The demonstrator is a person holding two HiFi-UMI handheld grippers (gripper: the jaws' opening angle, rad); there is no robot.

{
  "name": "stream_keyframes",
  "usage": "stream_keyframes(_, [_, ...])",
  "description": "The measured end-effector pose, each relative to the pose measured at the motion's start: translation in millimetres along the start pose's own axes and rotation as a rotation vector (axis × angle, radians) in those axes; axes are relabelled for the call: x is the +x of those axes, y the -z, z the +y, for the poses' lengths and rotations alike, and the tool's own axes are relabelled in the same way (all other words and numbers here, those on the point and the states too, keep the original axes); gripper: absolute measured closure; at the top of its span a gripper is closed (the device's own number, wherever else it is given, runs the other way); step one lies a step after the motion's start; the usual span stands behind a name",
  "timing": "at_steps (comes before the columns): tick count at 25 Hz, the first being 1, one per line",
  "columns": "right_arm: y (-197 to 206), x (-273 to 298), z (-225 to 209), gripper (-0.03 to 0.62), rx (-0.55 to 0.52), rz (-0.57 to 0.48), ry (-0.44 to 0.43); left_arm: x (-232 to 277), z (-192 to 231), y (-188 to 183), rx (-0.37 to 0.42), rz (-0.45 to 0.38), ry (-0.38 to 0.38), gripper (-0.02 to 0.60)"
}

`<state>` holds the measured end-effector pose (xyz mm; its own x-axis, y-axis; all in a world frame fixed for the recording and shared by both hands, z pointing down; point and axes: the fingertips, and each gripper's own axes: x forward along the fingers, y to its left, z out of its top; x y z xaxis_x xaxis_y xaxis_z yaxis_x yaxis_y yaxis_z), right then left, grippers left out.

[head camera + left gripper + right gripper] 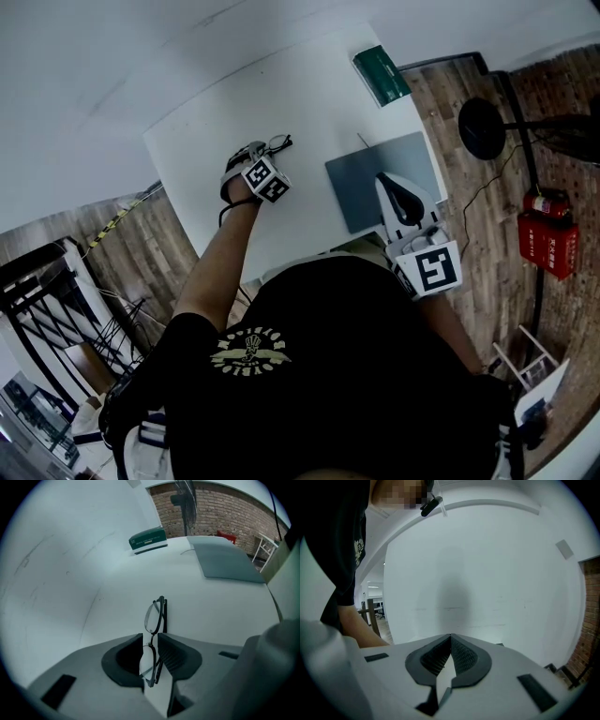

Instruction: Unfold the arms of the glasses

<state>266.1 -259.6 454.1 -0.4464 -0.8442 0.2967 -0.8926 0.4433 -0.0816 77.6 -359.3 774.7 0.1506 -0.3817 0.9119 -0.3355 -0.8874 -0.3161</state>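
On the white table (211, 131), my left gripper (257, 152) is shut on a pair of black-rimmed glasses (278, 143). In the left gripper view the glasses (155, 615) stand on edge in the narrow gap of that gripper (150, 638). One lens sits between the pads and the other sticks out past the tips. Both arms lie folded against the frame. My right gripper (394, 183) hovers near my body over the near part of a grey mat (370, 173). In its own view the right gripper (451, 640) is shut on nothing and faces a white wall.
A green box (381, 75) lies at the table's far right corner, also seen beyond the glasses (148, 539). The grey mat (225, 559) lies right of the glasses. A fan's round base (482, 127) and a red box (548, 239) stand on the wooden floor at the right.
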Motion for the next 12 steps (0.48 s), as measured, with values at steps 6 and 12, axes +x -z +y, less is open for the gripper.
stream_keyframes(6, [-2, -3, -3, 0.594, -0.001, -0.011, 0.015, 5, 7, -4, 0.05, 0.026, -0.03, 0.529])
stream_keyframes(12, [-13, -1, 4, 0.594, -0.001, -0.042, 0.005, -14, 25, 4, -0.02, -0.013, -0.063, 0.558])
